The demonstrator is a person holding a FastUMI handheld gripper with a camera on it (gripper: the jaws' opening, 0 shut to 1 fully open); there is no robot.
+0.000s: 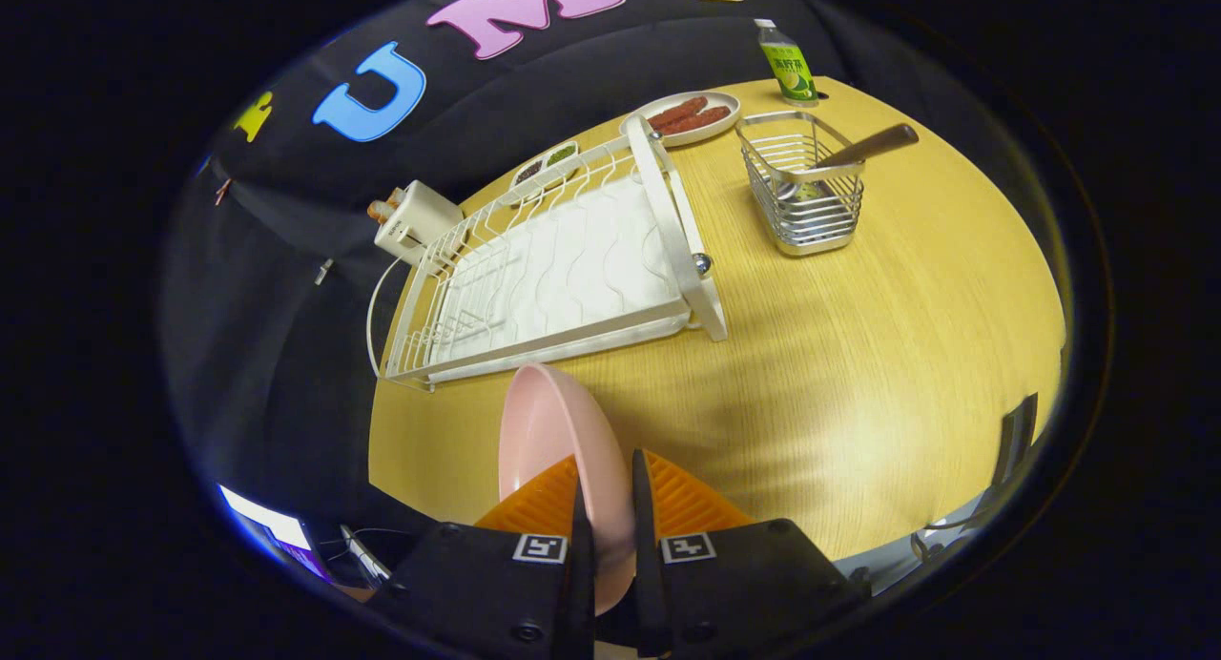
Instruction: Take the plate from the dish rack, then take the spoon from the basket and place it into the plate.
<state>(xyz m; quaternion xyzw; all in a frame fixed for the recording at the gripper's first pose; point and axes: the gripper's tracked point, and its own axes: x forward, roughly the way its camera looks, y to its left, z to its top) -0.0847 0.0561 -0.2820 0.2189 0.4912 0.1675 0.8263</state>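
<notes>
Between my two fingers, the pink plate (558, 450) stands on edge, and my hand-held gripper (605, 522) is clamped on its rim, one finger pressing each face. I hold it above the wooden surface (858, 355), tilted so I look down across the whole top. Just beyond the plate lies the white dish rack (563, 269), its wire slots bare over a white drip tray. Well to the right of the rack sits the wire basket (804, 188), with the spoon (863, 150) leaning in it, its brown handle sticking out over the rim. Behind the rack rest an oval dish of sausages (689, 116), a small divided dish (546, 161) and a white toaster (415, 219); a green bottle (788, 64) stands at the far edge.
</notes>
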